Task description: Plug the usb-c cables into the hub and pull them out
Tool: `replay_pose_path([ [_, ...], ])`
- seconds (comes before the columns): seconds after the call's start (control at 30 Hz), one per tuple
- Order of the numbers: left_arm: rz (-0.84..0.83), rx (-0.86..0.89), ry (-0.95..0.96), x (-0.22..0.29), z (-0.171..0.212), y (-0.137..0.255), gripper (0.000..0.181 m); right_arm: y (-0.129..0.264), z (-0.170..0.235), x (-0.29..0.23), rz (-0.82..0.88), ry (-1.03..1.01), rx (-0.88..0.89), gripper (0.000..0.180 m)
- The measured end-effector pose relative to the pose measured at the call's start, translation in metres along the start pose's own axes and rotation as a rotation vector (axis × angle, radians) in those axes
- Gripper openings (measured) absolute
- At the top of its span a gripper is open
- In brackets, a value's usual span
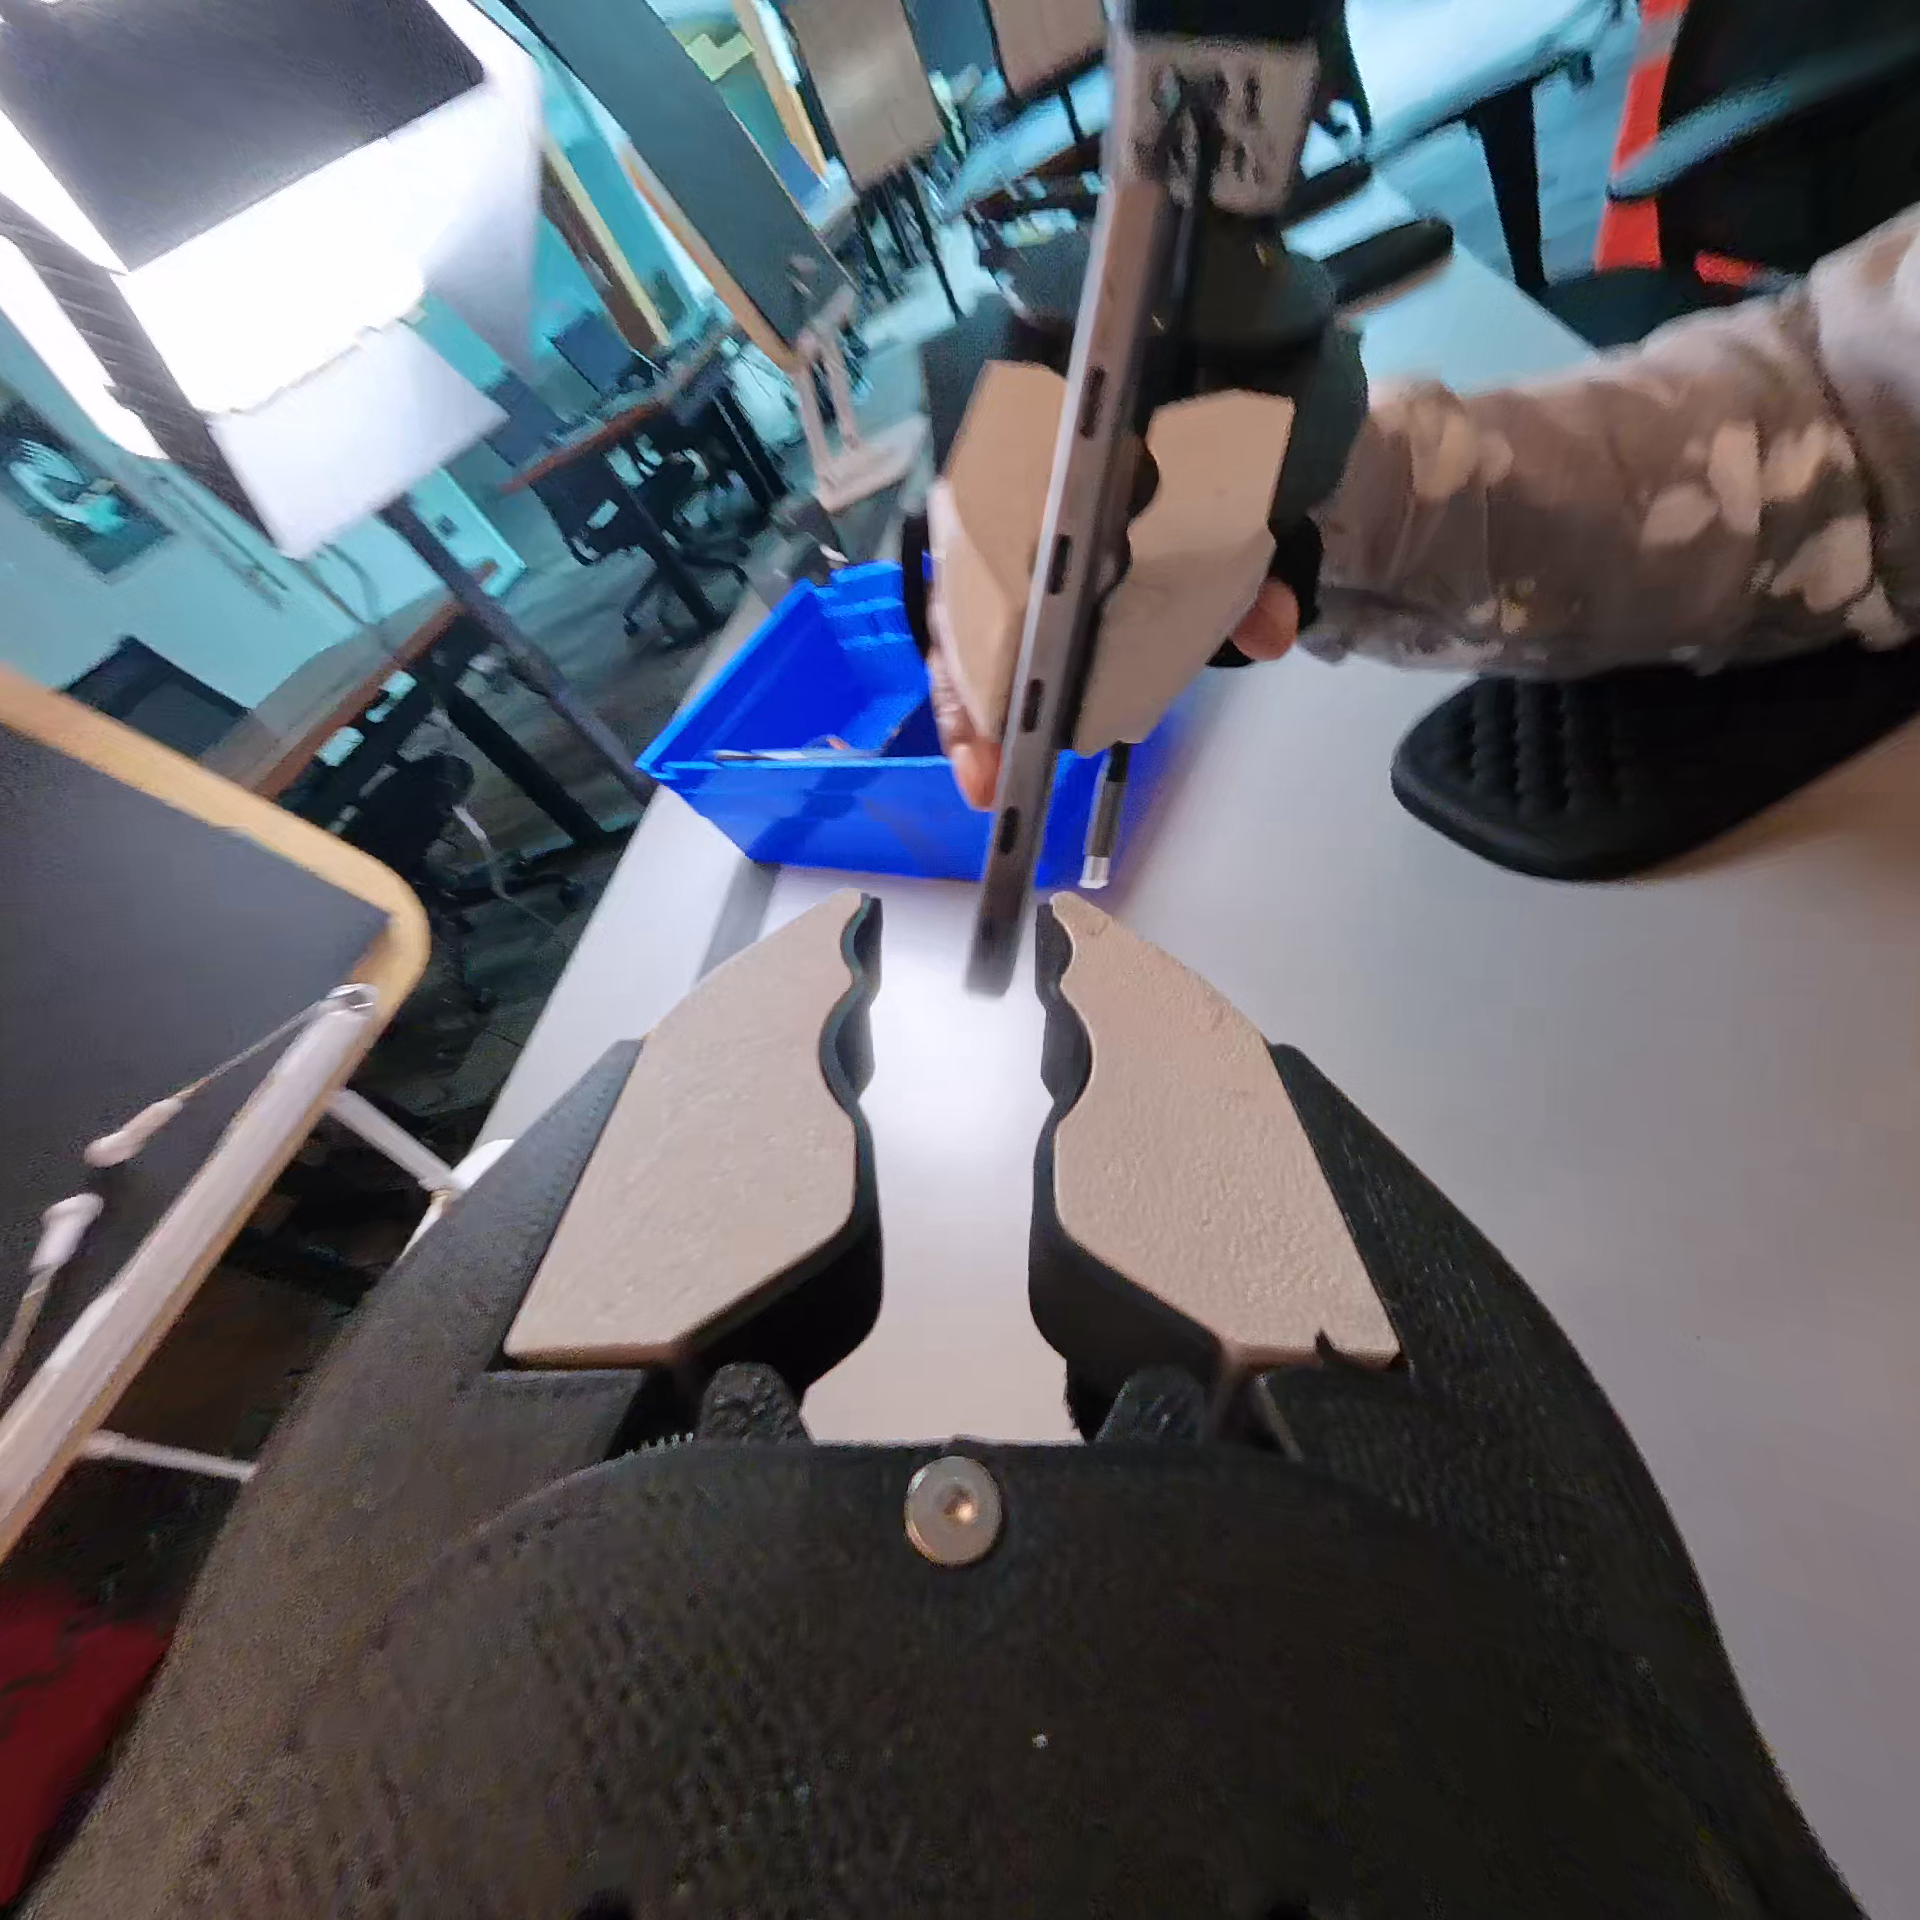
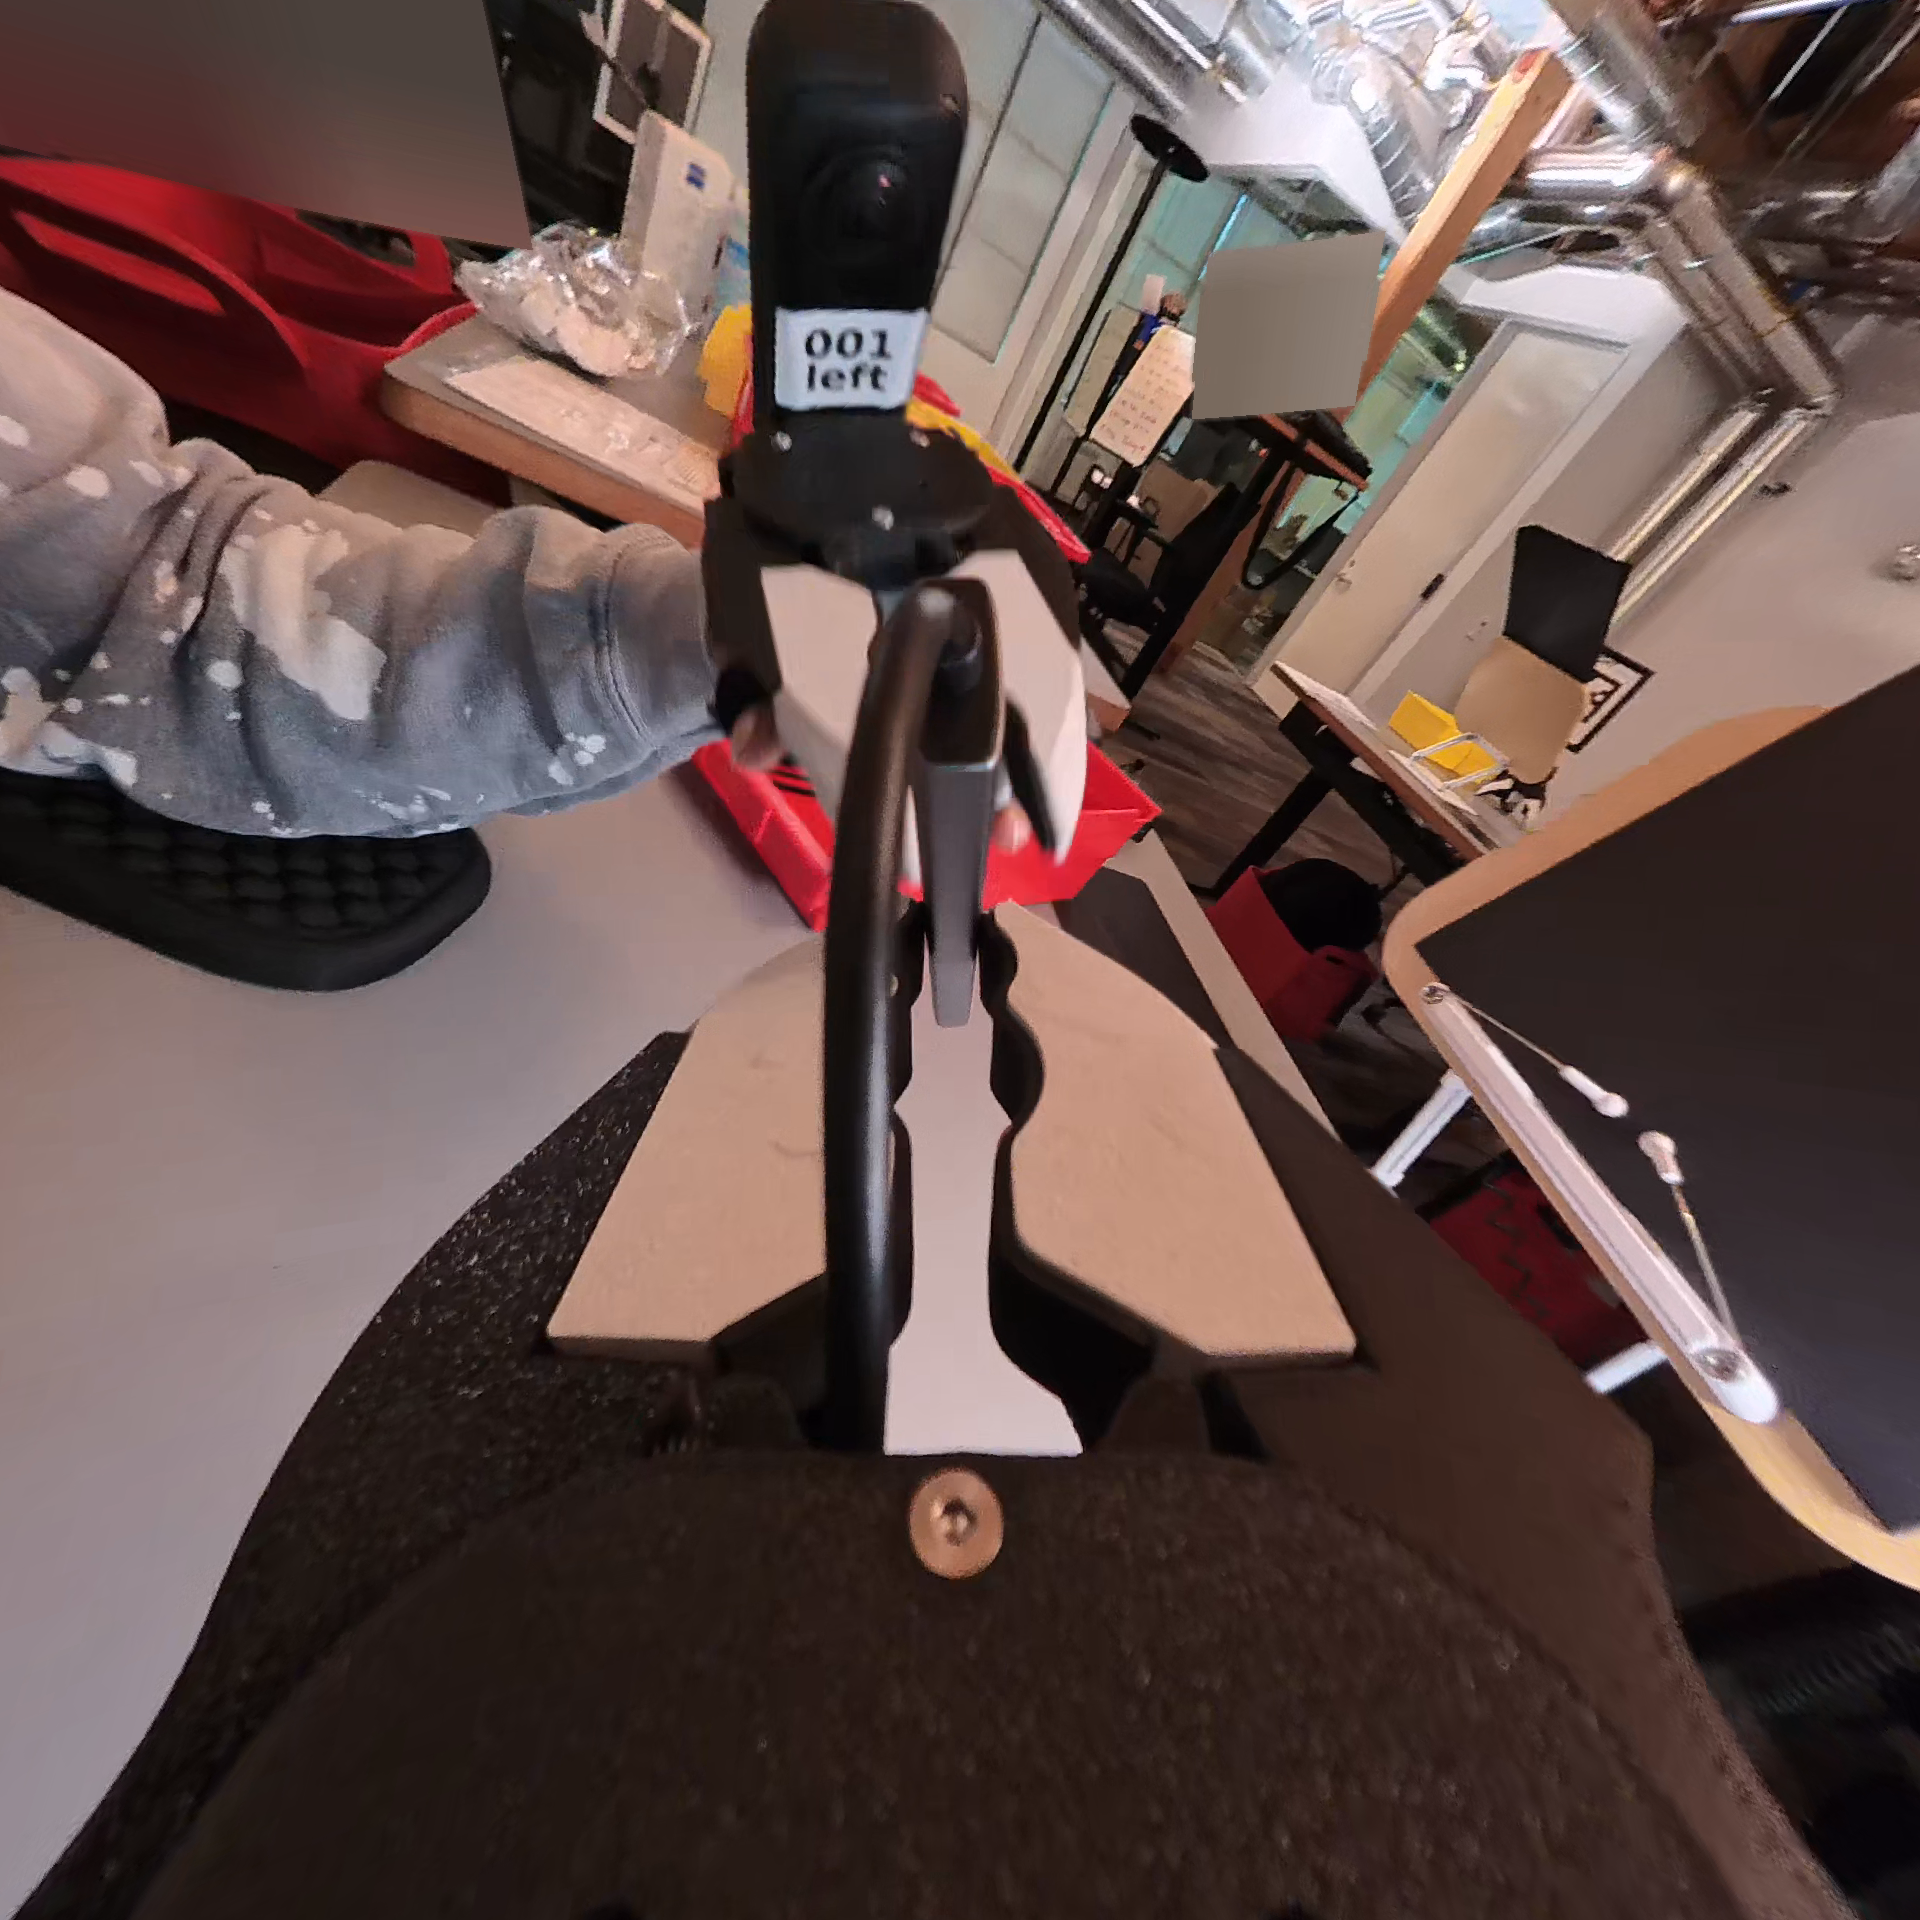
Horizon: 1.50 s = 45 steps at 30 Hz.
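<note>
A slim grey hub (image 1: pixel 1075 488) with a row of ports stands tilted above the grey table (image 1: pixel 1455 1143). My right gripper (image 1: pixel 1049 727) is shut on the hub's middle. In the right wrist view the hub (image 2: pixel 951 883) sits edge-on between the tips of the right gripper (image 2: pixel 956 935). A black cable (image 2: pixel 862 831) arcs from the hub's far end back through the right gripper. My left gripper (image 1: pixel 956 925) is open, with the hub's near end between its tips and not touched. A silver-tipped cable plug (image 1: pixel 1099 821) shows by the blue bin.
A blue bin (image 1: pixel 810 769) stands on the table behind the hub. A red bin (image 2: pixel 1081 831) stands at the table's other edge. A black ribbed pad (image 1: pixel 1621 769) lies under the person's sleeve. A black board with a wooden rim (image 1: pixel 156 935) stands past the table edge.
</note>
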<state>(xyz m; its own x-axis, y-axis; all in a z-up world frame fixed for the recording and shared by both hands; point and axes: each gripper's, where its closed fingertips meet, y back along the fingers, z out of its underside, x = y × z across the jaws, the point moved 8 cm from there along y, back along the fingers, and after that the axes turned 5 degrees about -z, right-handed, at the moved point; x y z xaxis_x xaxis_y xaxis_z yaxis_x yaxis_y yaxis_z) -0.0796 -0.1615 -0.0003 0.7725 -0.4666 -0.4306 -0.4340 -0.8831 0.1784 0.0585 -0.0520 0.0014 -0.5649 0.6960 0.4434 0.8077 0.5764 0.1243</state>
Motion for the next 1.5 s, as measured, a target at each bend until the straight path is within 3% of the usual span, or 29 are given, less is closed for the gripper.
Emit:
replay_pose_path([
  [0.03,-0.047,0.023,0.017,-0.01,-0.005,0.014,0.029,0.004,-0.002,0.003,0.018,-0.002,0.01,0.009],
  [0.17,-0.285,0.013,0.105,-0.053,-0.01,0.089,0.024,0.019,-0.004,0.013,0.08,-0.009,0.023,0.01],
  [0.3,-0.412,-0.355,0.194,-0.087,0.033,0.151,0.027,0.017,0.004,0.019,0.082,-0.046,0.005,0.009],
  [0.5,-0.29,-0.9,0.282,-0.091,0.145,0.195,0.027,0.006,0.013,0.017,0.062,-0.056,-0.049,0.01],
  [0.7,-0.073,-1.179,0.176,-0.069,0.207,0.187,0.026,0.005,0.022,0.017,0.054,-0.084,-0.075,0.009],
  [0.97,0.166,-1.31,-0.01,-0.061,0.231,0.165,0.029,0.004,0.04,0.021,0.041,-0.138,-0.103,0.009],
  [1.23,0.403,-1.391,0.076,-0.066,0.237,0.158,0.018,0.005,0.056,0.025,0.03,-0.191,-0.124,0.01],
  [1.5,0.341,-1.328,0.177,-0.068,0.238,0.171,0.007,0.007,0.061,0.028,0.035,-0.208,-0.124,0.01],
])
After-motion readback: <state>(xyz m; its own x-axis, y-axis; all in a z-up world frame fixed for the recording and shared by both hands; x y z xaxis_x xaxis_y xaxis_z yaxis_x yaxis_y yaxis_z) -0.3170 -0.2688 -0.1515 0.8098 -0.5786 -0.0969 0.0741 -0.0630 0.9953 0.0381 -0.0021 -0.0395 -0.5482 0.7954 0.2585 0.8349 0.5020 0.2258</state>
